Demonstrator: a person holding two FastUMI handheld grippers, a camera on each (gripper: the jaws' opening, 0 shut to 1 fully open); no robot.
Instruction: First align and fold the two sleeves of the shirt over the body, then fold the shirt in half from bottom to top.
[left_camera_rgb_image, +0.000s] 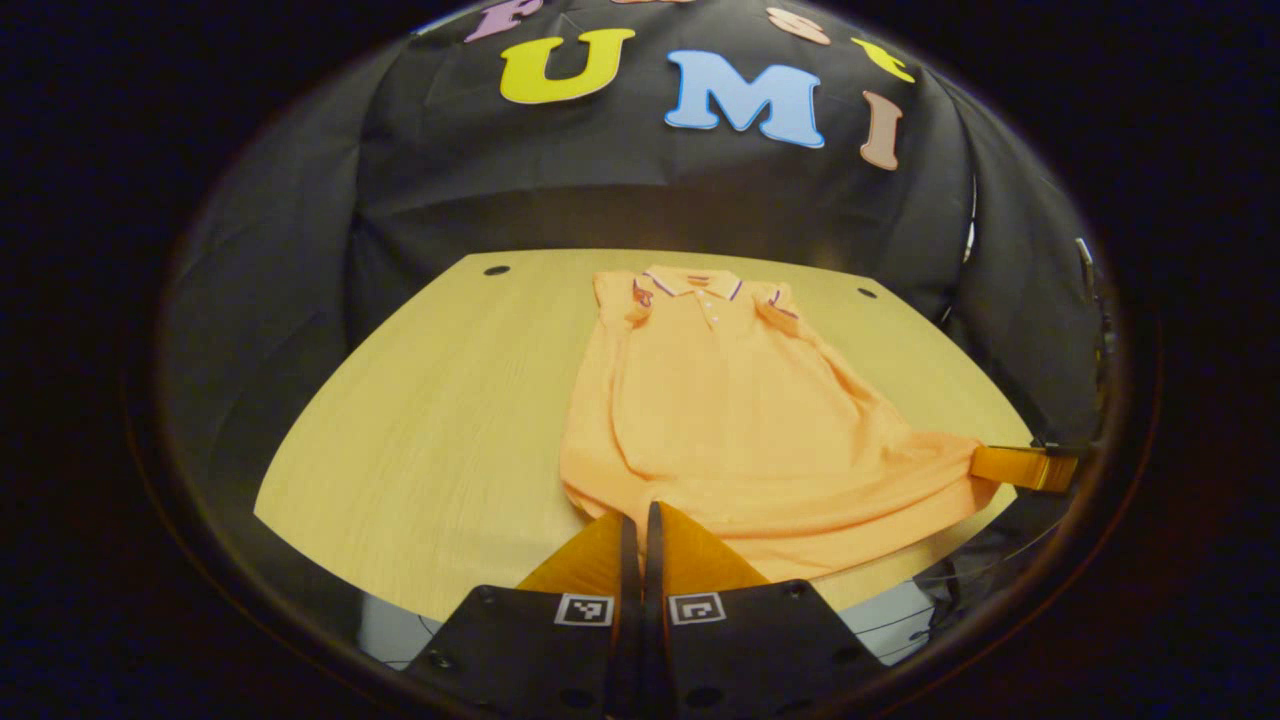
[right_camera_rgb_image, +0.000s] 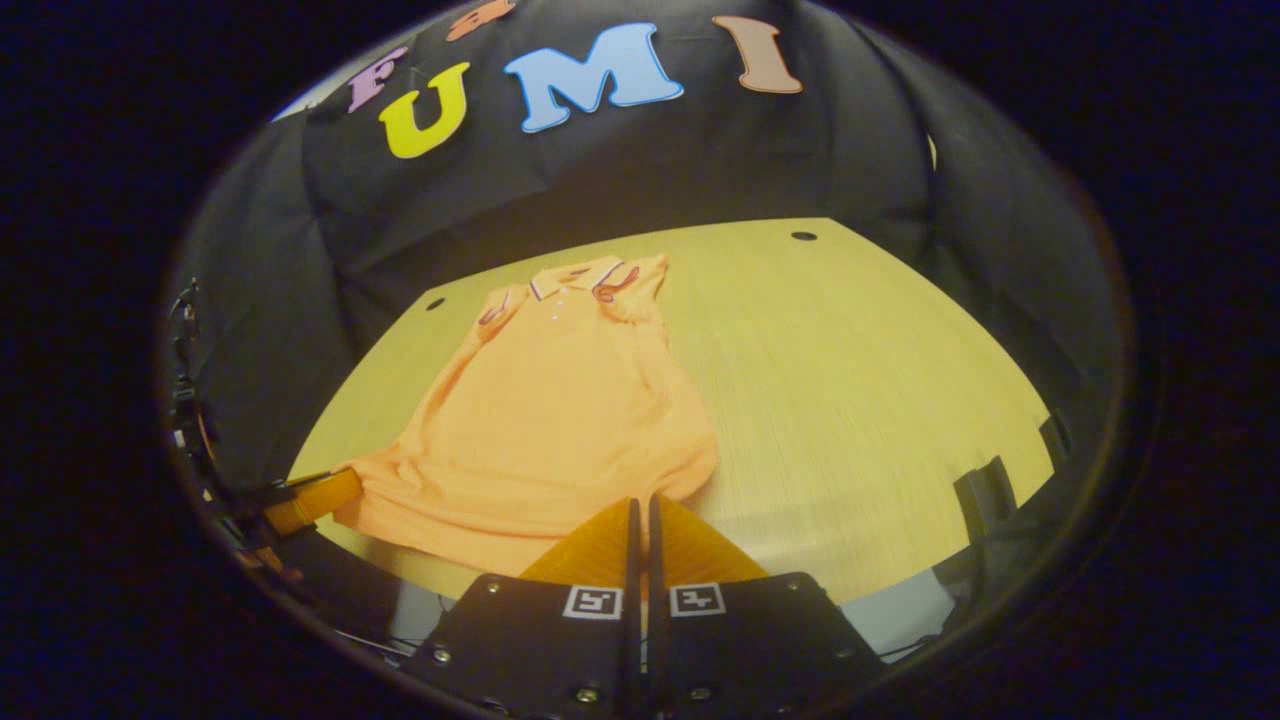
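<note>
Both grippers sat at the near hem of the orange short-sleeved polo shirt (left_camera_rgb_image: 730, 400). Left gripper (left_camera_rgb_image: 640, 515): fingers pressed together at the hem's left corner, apparently pinching the cloth. Right gripper (right_camera_rgb_image: 640, 510): likewise closed at the right corner, and seen across in the left gripper view (left_camera_rgb_image: 1020, 466), clamped on that corner. Sleeves looked already folded in over the body; the bottom-to-top fold was judged just starting, hem barely raised. Shirt lay flat on the pale wooden table (left_camera_rgb_image: 420, 440), collar (left_camera_rgb_image: 690, 285) at the far end. Two dark holes (left_camera_rgb_image: 496, 270) beyond; nothing blocked the fold path.
</note>
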